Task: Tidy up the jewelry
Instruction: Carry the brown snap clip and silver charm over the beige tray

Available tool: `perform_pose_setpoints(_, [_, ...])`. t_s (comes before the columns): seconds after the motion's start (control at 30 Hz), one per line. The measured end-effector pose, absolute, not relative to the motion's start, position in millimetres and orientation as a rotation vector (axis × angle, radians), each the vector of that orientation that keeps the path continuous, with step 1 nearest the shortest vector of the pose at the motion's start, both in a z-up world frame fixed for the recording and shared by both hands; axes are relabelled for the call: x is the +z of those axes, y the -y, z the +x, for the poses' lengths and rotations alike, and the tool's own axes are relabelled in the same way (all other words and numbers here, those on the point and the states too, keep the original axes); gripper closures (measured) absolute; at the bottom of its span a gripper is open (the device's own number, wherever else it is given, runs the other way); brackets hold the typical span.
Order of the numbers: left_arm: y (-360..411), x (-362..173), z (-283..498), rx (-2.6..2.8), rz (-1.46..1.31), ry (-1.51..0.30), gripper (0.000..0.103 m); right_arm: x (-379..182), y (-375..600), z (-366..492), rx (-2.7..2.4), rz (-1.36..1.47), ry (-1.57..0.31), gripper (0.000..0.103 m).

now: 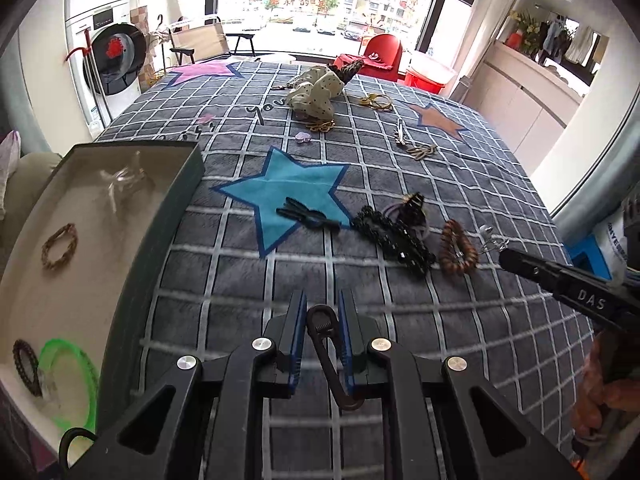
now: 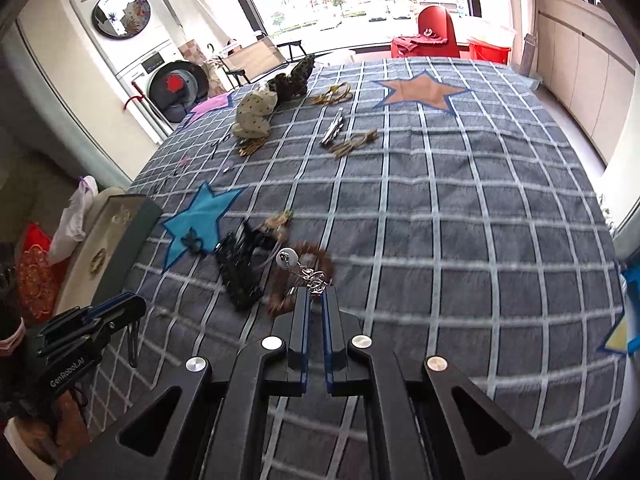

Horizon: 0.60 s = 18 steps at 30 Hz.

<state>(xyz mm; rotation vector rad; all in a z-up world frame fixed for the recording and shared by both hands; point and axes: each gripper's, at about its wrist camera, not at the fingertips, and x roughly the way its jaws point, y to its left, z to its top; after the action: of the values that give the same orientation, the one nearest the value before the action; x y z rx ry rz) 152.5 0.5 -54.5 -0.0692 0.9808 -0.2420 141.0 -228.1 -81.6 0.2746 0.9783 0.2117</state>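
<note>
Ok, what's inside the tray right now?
In the tray: a tan braided bracelet, a clear piece, a dark beaded bracelet and a green bangle. The left tongs cover its near corner.

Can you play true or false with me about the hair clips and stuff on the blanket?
1. The left tool holds a dark clip. True.
2. The green bangle lies on the blanket. False: it is in the tray.
3. The right tool grips a silver earring. True.
4. The blue star is bare. False: a black clip lies on it.
</note>
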Motion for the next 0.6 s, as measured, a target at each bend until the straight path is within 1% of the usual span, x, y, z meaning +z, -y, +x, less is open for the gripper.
perform_pose_setpoints(0.6, [-40.8,-45.0,79.3,-0.255,-0.11,-0.946,0.085,-82.6,180.2,89.5,0.263,0.273,-1.013,0.097])
